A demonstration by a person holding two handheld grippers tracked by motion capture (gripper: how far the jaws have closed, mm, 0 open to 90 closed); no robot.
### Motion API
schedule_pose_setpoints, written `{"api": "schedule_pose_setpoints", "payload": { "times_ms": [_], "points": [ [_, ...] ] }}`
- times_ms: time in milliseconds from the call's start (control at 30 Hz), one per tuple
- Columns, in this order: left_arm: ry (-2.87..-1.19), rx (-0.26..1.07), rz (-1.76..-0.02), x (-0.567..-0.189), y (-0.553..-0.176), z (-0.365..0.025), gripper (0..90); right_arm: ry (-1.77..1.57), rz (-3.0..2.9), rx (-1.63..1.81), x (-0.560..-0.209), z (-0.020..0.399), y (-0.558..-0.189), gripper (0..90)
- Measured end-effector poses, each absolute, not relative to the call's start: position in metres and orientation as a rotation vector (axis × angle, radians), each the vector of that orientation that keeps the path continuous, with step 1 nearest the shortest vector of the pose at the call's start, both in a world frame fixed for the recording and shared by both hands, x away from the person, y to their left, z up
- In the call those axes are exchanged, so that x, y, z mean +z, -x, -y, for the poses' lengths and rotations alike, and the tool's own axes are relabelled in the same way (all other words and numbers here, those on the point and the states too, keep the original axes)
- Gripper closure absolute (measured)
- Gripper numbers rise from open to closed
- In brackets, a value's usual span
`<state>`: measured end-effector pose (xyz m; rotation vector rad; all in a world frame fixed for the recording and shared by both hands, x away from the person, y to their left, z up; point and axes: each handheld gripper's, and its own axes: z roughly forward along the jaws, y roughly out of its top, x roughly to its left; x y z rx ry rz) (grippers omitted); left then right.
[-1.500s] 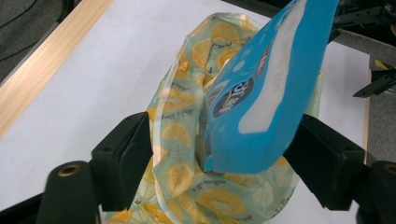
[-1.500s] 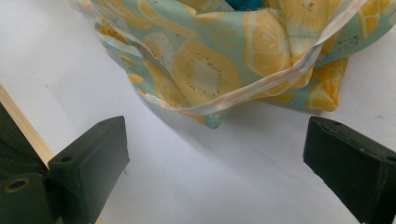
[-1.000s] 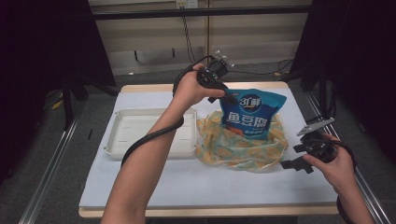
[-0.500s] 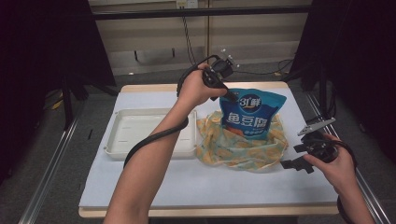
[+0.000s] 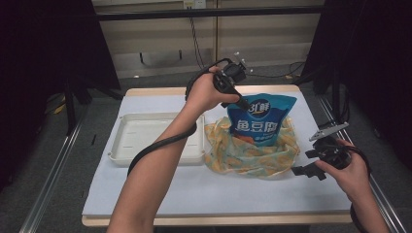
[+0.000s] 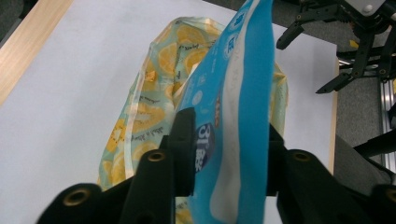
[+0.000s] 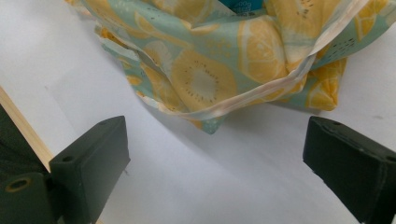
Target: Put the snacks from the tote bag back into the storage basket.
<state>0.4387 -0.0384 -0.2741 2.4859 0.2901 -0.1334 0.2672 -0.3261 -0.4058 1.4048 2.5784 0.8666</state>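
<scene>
One blue pouch (image 5: 261, 120) stands upright in one lemon-print bag (image 5: 252, 153), right of table centre; its top half sticks out above the bag's rim. In the left gripper view the pouch (image 6: 233, 107) runs edge-on between the black jaws, with the bag (image 6: 154, 93) behind it.

Left gripper (image 5: 238, 97) is at the pouch's top left corner, held by the left hand (image 5: 206, 92). Its jaws have just been opening; the pouch corner sits between them. The left jaw's pad looks to be against the pouch face, the right pad is close beside it, and contact there can't be told. So a loose straddle rather than a firm pinch.

Right gripper (image 5: 311, 162) is in the right hand (image 5: 347, 170), near the table's right edge, just beside the bag but apart from it. Its jaws are spread wide with nothing between them; in the right gripper view they frame bare table, with the bag (image 7: 224, 70) just ahead.

One white tray (image 5: 121, 153) lies left of the bag, their edges about touching. One white sheet (image 5: 194, 189) covers the table (image 5: 160, 91). One black cable (image 5: 160, 145) loops along the left forearm.

Count: two grippers, one pouch, one bag, one tray.
</scene>
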Motion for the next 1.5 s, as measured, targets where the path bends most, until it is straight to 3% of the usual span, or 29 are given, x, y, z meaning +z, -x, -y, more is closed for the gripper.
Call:
{"api": "schedule_pose_setpoints", "payload": {
  "times_ms": [533,767,967,1500],
  "points": [
    [-2.517,-0.141,-0.248,-0.29,-0.447,0.055,61.7,-1.405,-2.579,0.866,-0.407,0.326,-0.268,6.8],
    [-2.519,-0.137,-0.21,-0.29,-0.446,0.058,69.6,-1.41,-2.581,0.867,-0.409,0.327,-0.268,7.0],
    [-2.542,-0.137,-0.177,-0.288,-0.444,0.061,89.3,-1.4,-2.583,0.867,-0.408,0.327,-0.268,7.0],
    [-2.53,-0.151,-0.217,-0.271,-0.442,0.063,90.0,-1.411,-2.574,0.88,-0.408,0.331,-0.267,6.9]
  ]
}}
